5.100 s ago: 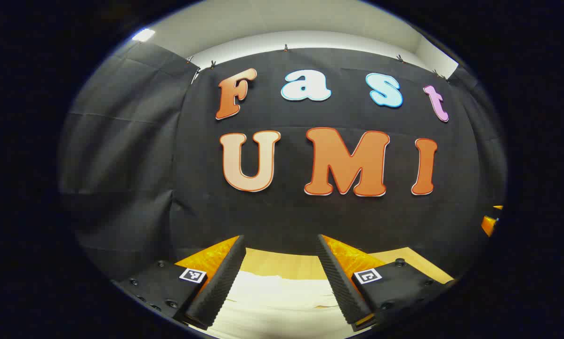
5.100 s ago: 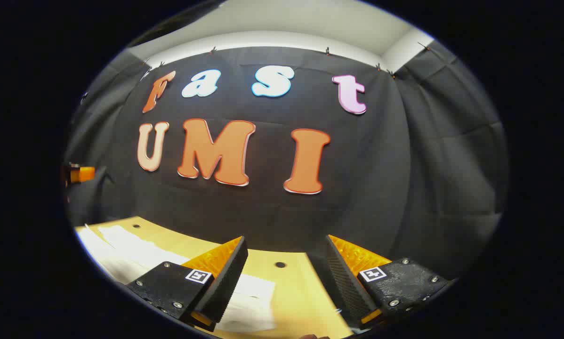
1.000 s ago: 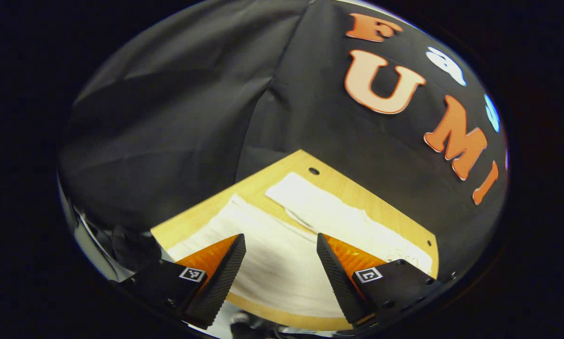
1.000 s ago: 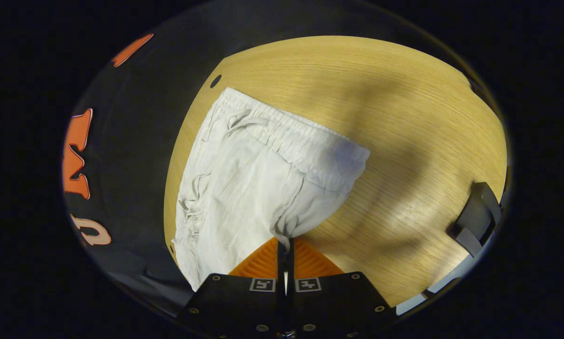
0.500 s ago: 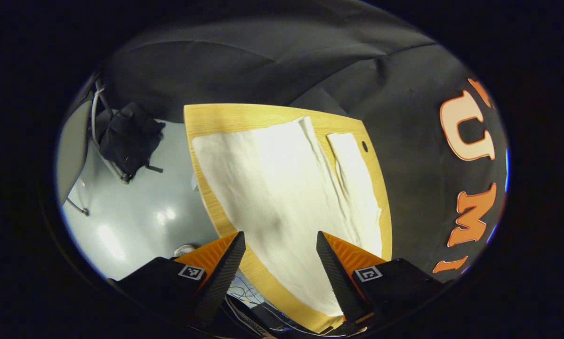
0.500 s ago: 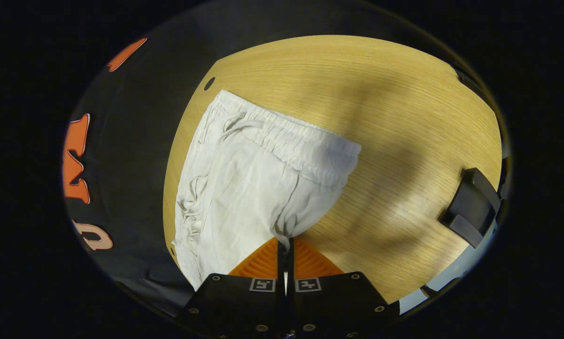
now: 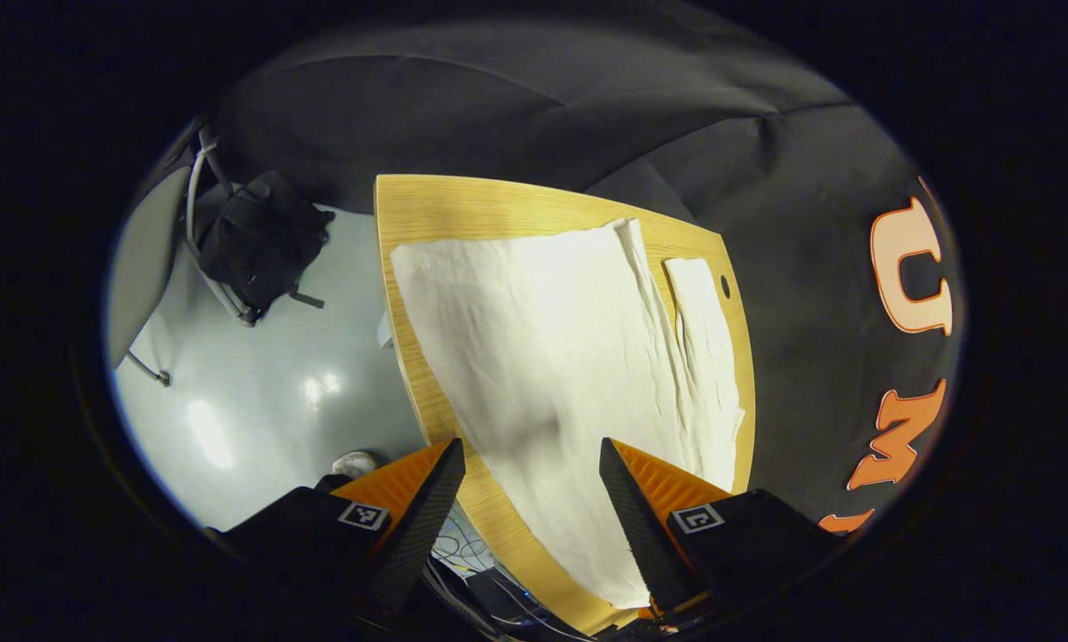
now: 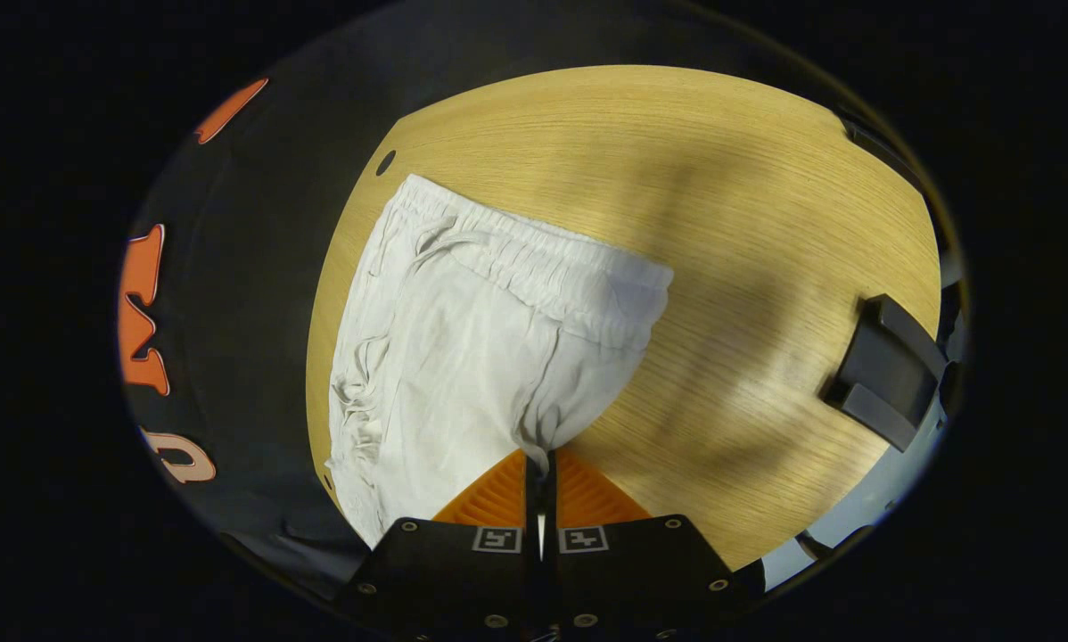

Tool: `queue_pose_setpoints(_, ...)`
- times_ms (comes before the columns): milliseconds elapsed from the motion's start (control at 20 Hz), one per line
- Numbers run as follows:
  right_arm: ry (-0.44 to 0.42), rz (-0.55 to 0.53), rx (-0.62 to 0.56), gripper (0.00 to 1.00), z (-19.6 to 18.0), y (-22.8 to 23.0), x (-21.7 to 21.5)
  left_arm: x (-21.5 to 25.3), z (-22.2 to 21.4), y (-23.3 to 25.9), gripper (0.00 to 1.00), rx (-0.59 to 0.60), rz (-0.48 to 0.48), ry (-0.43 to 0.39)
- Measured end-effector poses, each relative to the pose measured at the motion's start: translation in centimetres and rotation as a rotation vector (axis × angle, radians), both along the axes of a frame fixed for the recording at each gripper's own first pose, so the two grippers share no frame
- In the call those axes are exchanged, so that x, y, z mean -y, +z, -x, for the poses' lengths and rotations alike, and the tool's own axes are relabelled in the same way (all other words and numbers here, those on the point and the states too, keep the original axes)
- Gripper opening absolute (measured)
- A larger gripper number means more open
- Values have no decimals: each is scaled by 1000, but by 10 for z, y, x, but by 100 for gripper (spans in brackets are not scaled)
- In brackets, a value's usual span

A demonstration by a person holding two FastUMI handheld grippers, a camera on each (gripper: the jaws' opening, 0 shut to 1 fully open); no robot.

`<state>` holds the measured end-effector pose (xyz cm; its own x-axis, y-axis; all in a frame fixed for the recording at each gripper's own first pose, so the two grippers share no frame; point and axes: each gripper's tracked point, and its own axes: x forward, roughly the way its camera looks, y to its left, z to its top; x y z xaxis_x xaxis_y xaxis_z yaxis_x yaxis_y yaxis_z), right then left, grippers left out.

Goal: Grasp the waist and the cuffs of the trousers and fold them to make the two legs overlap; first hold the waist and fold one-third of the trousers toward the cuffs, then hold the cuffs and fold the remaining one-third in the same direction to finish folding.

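Right gripper [image 8: 540, 464], at 6 o'clock in the right gripper view, clamped tight on a pinch of the white trousers [image 8: 463, 357], both fingers pressed on the cloth. Spread from that pinch toward 11 o'clock, gathered waistband [image 8: 534, 259] farthest off, flat on the wooden table [image 8: 721, 223]. Left gripper [image 7: 531, 486], in the left gripper view, jaws wide apart, gripping nothing, poised above the trouser legs [image 7: 543, 348]. Stretched from between the fingers up toward 12 o'clock, near the table's edge.
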<state>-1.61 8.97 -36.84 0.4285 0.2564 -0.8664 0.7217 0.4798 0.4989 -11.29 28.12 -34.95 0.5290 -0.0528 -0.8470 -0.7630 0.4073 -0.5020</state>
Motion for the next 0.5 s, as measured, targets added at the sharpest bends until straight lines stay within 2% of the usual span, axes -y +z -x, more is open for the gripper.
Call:
queue_pose_setpoints(150,-10,-21,-7,1,1,1,-1,4,-3,0,99,-5,14,-7)
queue_pose_setpoints(200,-13,-24,-7,5,0,1,-1,4,-4,-3,100,3,20,-1)
queue_pose_setpoints(250,-15,-26,-6,5,1,0,-1,4,-6,-5,96,6,29,2)
queue_pose_setpoints(300,-20,-28,-6,1,1,-1,0,3,-11,-7,96,15,35,8)
queue_pose_setpoints(450,-30,-45,-12,1,2,-1,-1,-2,-25,-14,99,14,32,11)
queue_pose_setpoints(500,-30,-47,-13,5,1,-1,-1,0,-25,-18,84,3,27,9)
